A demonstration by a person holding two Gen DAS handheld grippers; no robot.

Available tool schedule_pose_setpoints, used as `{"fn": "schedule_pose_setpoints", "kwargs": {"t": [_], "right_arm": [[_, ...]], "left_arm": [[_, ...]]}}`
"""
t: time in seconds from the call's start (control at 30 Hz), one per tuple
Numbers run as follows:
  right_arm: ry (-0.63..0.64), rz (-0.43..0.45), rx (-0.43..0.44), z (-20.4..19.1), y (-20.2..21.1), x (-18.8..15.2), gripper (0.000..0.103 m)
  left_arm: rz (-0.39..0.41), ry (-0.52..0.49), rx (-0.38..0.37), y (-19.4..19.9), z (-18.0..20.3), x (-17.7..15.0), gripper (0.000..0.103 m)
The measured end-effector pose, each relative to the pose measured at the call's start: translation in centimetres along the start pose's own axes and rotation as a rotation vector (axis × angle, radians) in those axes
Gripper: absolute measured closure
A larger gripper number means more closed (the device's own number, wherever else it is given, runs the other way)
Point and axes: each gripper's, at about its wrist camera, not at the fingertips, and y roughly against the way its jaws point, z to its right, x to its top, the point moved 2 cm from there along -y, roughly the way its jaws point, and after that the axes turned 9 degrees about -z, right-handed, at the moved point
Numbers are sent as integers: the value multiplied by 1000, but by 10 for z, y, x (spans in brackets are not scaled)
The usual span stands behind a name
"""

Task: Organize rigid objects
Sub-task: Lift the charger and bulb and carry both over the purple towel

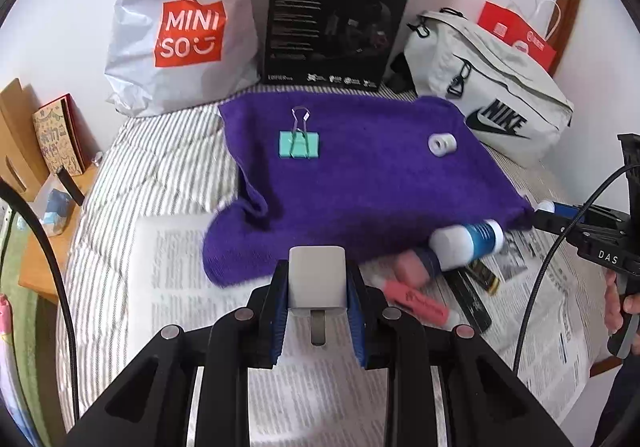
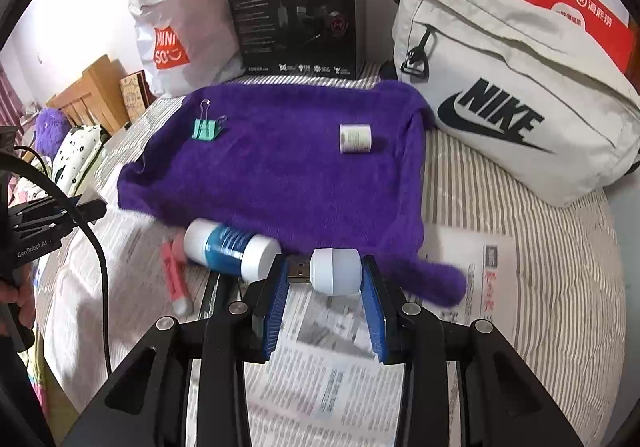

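Both tongs carry loads above the near edge of the purple towel (image 1: pixel 360 175), which lies on the bed over spread newspaper (image 1: pixel 320 387).

Left tongs (image 1: pixel 317 287): pinching a small white block with a metal hook (image 1: pixel 317 281) between the blue pads. The block stands upright in the grip, its hook hanging towards 6 o'clock. The free area of towel lies at 12 o'clock from these tongs, the green binder clip (image 1: pixel 299 145) slightly to 11 o'clock and the white tape roll (image 1: pixel 442 145) at about 1 o'clock, well apart from each other.

Right tongs (image 2: pixel 325 273): pinching a white USB device (image 2: pixel 334 271) crosswise, its long axis running 9 to 3 o'clock with the metal plug pointing to 9 o'clock, just past the left pad. The towel begins just beyond at 12 o'clock; the tape roll (image 2: pixel 355 139) sits straight ahead, the binder clip (image 2: pixel 208 130) towards 10 o'clock.

Judged from the layout, the coming move for each hand is a forward carry to 12 o'clock and a set-down in the open middle of the towel, between clip and roll.

Still off the towel, on the newspaper near its edge: a blue-and-white bottle (image 2: pixel 232 245) lying on its side, a pink highlighter (image 2: pixel 176 275) and a dark flat item (image 1: pixel 474 297), all between the two tongs. Both tongs point steeply downward and forward, each held by a hand (image 1: pixel 618 307).
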Motion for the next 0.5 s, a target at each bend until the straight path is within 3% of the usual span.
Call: {"fn": "schedule_pose_setpoints", "kwargs": {"t": [0.5], "right_arm": [[2,8,-28,13,-33,50,67]], "left_arm": [[6,25,-30,-30,-8,46,78]]}}
